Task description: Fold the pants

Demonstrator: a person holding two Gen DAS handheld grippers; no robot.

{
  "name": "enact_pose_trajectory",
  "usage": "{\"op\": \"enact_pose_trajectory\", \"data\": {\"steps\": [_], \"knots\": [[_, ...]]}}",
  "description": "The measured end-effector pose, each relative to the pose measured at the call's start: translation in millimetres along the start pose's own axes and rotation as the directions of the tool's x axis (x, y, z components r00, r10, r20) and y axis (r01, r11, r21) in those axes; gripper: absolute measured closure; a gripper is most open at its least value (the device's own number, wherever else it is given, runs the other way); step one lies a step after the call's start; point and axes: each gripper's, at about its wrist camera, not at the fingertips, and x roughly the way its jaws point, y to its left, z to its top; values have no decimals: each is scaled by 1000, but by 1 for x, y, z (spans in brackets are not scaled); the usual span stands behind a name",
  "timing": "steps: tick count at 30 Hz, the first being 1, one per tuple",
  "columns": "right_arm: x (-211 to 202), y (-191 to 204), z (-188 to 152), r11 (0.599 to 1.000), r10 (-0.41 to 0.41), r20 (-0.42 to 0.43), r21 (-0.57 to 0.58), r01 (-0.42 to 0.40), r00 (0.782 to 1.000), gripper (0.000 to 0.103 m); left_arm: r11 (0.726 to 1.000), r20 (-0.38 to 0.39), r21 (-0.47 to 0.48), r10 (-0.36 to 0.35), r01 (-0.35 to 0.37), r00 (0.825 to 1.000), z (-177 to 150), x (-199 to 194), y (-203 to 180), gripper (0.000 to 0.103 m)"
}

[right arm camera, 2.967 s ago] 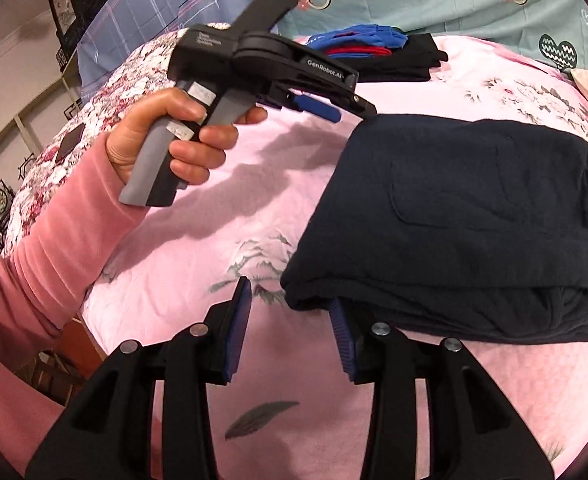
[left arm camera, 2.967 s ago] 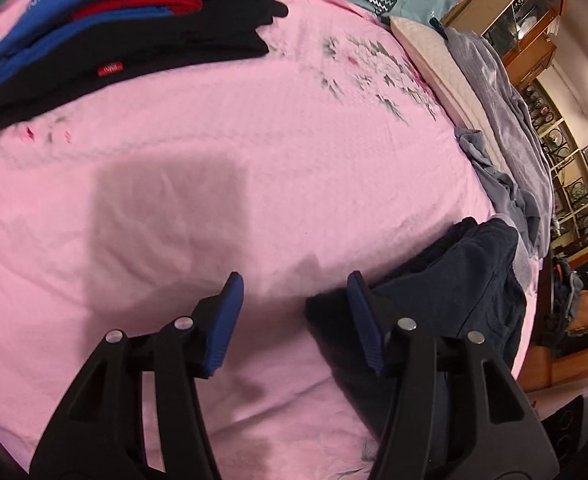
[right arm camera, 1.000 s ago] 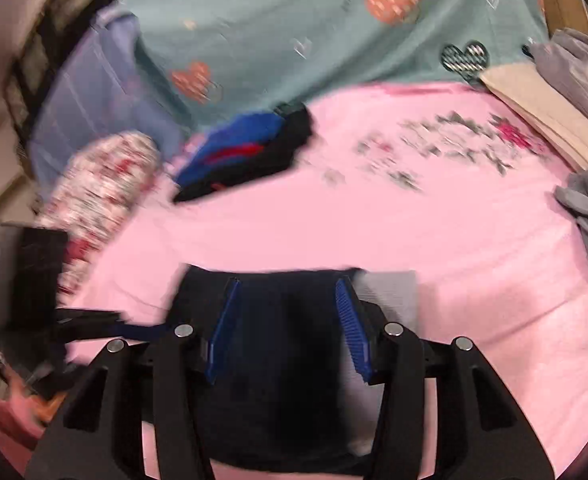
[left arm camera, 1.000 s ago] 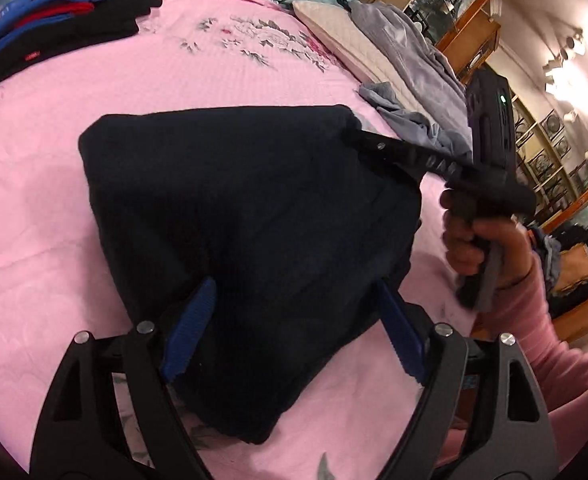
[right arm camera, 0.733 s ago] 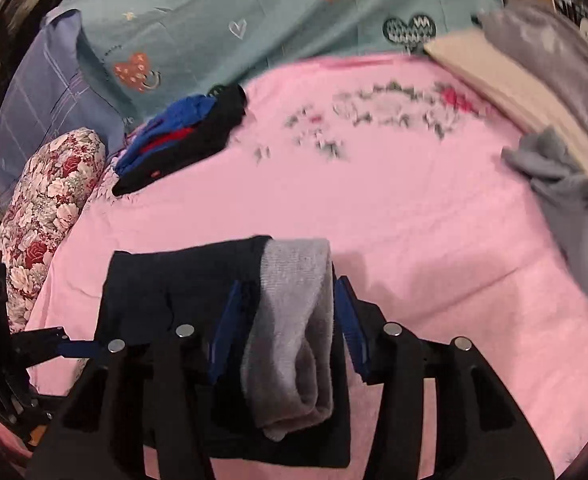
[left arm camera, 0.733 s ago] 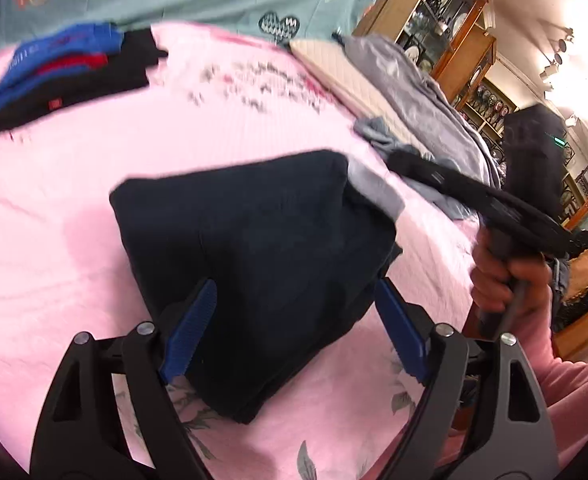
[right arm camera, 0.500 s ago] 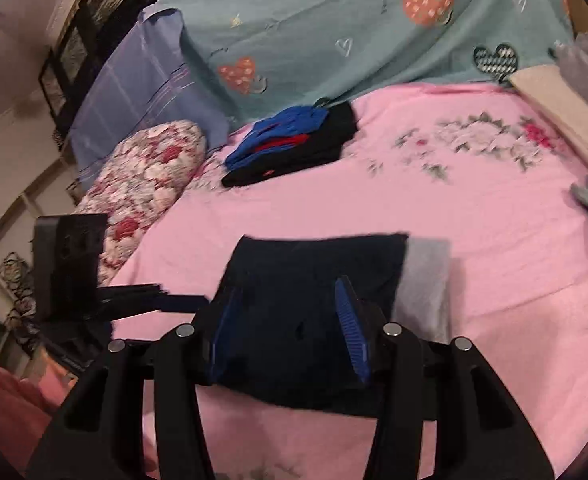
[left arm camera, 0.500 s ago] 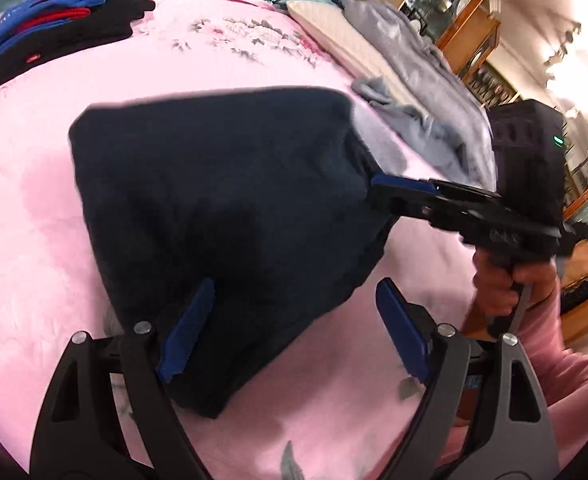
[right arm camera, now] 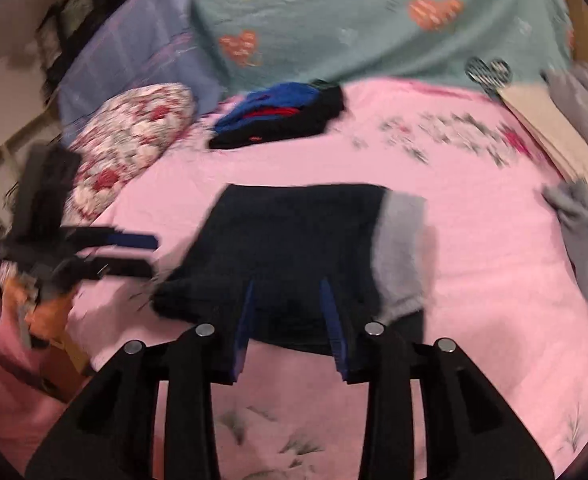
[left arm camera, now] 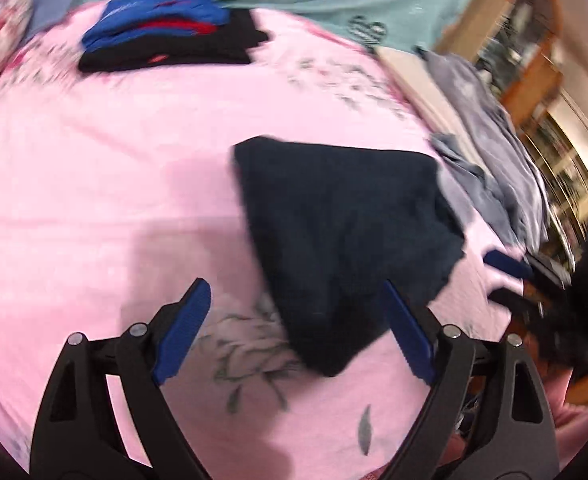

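Observation:
The folded dark navy pants (left arm camera: 346, 236) lie flat on the pink sheet (left arm camera: 93, 200), with a grey band (right arm camera: 402, 252) showing at one end. My left gripper (left arm camera: 294, 286) hovers at their near corner. Its jaws are opening wide, and the corner lies between them without touching the blue pads (left arm camera: 181, 320). My right gripper (right arm camera: 287, 284) hangs over the pants' (right arm camera: 294, 240) near edge, its jaws closing with nothing between them. In the left wrist view the right gripper (left arm camera: 508, 280) stands clear of the cloth. The left gripper (right arm camera: 149, 254) sits just off the pants' left side.
A stack of folded blue, red and black clothes (left arm camera: 165, 36) rests at the far side of the bed. Loose grey garments (left arm camera: 490, 160) pile along the right edge, with wooden shelves (left arm camera: 534, 52) behind. A floral pillow (right arm camera: 129, 148) and a teal blanket (right arm camera: 374, 20) lie at the head.
Both grippers held the folded pants up off the bed. Now the pants lie on the sheet, and both grippers have let go and drawn back from them.

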Motion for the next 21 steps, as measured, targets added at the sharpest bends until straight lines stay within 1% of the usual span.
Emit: {"op": "enact_pose_trajectory", "data": {"steps": [3, 6, 7, 8, 10, 11, 12, 13, 14, 15, 16, 17, 18, 20, 21], "knots": [[5, 21, -1, 997, 33, -9, -68, -33, 999, 63, 997, -13, -73, 4, -5, 1000, 2, 4, 11, 15], [17, 43, -2, 988, 77, -27, -130, -80, 997, 63, 992, -46, -122, -17, 11, 999, 1, 9, 16, 15], [23, 51, -3, 983, 75, -34, -165, -80, 997, 63, 991, -55, -130, -27, 19, 998, 1, 11, 17, 15], [27, 62, -5, 972, 63, -35, -226, -70, 997, 63, 990, -65, -137, -36, 27, 997, 0, 13, 17, 15], [34, 83, -12, 931, 19, -30, -365, -28, 999, 58, 991, -77, -128, -45, 35, 996, -3, 16, 13, 15], [38, 92, -17, 898, -16, -24, -440, 4, 1000, 55, 992, -88, -119, -50, 40, 995, -5, 18, 10, 15], [42, 100, -21, 863, -45, -23, -504, 27, 999, 55, 992, -99, -117, -62, 50, 993, -7, 21, 7, 15], [47, 107, -27, 818, -63, -32, -574, 33, 997, 55, 990, -116, -122, -84, 70, 990, -8, 25, 5, 15], [51, 112, -31, 784, -73, -43, -620, 31, 996, 55, 987, -136, -130, -109, 92, 985, -9, 30, 3, 15], [55, 115, -33, 751, -91, -52, -660, 34, 995, 55, 985, -149, -136, -127, 107, 981, -10, 33, 2, 15], [59, 117, -35, 726, -106, -58, -687, 38, 993, 55, 983, -162, -141, -142, 119, 976, -12, 37, 0, 15], [64, 118, -36, 701, -119, -64, -712, 38, 991, 55, 983, -162, -137, -140, 118, 977, -12, 38, -2, 15], [67, 117, -36, 684, -131, -65, -728, 43, 989, 55, 985, -162, -123, -144, 124, 976, -13, 39, -5, 15], [76, 118, -36, 641, -167, -52, -764, 69, 985, 55, 976, -181, -114, -203, 185, 962, -14, 40, -12, 15], [79, 119, -35, 624, -172, -52, -778, 68, 984, 55, 965, -194, -119, -254, 234, 948, -15, 42, -15, 15]]}}
